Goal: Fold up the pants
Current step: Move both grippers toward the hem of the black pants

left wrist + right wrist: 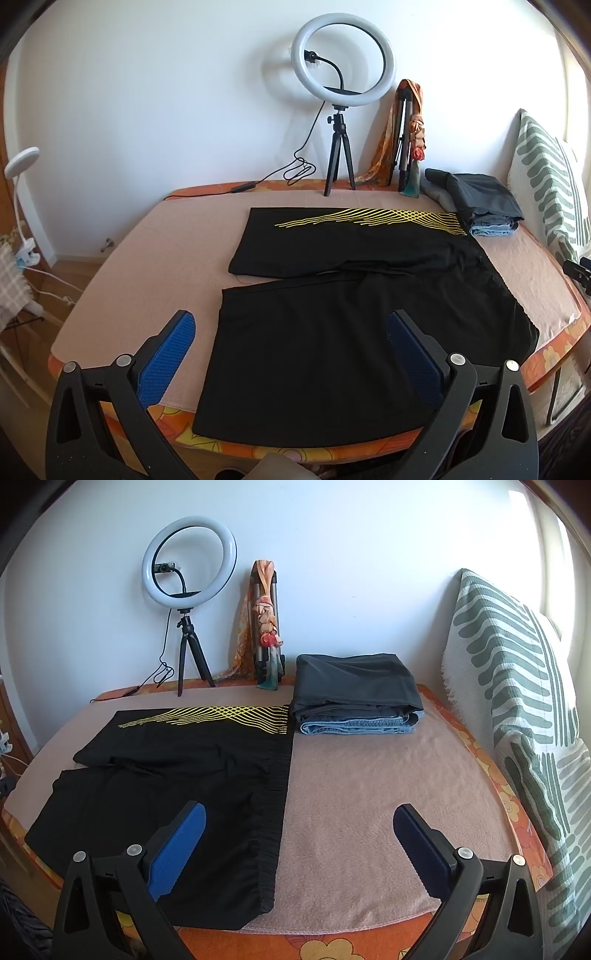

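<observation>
Black pants [332, 325] with a yellow line print on the far leg lie spread flat on the pink blanket [155, 266]; the two legs point left and the waistband is at the right. In the right wrist view the pants [177, 775] fill the left half, with the elastic waistband [275, 812] running front to back. My left gripper [291, 339] is open and empty, hovering above the near leg at the bed's front edge. My right gripper [299, 830] is open and empty above the waistband's near end.
A folded stack of grey and denim clothes [354, 694] sits at the back right. A ring light on a tripod [341, 110] and a scarf-wrapped stand [410, 140] are against the back wall. A green-striped pillow [517, 709] lines the right side.
</observation>
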Action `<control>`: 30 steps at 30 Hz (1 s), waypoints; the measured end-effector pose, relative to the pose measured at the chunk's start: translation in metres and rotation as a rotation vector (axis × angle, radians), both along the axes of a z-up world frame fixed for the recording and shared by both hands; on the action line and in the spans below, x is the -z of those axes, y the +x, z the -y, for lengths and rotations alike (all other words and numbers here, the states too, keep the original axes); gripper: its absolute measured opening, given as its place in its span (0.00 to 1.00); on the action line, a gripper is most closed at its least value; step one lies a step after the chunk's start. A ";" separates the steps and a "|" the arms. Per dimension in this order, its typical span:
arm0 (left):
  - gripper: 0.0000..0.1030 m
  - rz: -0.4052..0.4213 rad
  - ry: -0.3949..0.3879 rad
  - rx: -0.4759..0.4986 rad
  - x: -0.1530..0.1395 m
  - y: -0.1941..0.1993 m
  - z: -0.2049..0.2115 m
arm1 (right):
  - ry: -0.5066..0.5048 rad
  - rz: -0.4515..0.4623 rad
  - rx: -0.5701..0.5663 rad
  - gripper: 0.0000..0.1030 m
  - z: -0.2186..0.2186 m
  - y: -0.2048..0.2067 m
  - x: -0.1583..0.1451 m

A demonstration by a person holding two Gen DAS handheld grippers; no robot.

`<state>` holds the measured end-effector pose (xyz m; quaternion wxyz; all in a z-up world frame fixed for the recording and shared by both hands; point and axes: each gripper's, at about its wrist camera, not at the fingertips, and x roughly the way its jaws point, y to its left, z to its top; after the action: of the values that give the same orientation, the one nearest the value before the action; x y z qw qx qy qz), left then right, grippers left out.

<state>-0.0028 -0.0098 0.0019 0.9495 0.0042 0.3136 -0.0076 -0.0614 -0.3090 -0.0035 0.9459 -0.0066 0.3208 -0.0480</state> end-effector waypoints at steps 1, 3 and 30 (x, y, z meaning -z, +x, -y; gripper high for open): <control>1.00 0.000 0.000 0.000 0.000 0.000 0.000 | 0.002 0.003 0.000 1.00 0.000 0.000 0.000; 1.00 0.000 0.001 0.001 0.000 0.000 0.000 | 0.003 0.002 0.000 1.00 0.000 0.000 0.000; 0.75 -0.133 0.075 0.284 0.027 0.000 -0.016 | -0.196 -0.110 -0.264 0.92 -0.024 -0.031 0.047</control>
<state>-0.0023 0.0061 -0.0253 0.9151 0.0836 0.3723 -0.1302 -0.0922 -0.2853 -0.0502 0.9198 -0.1435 0.3624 0.0458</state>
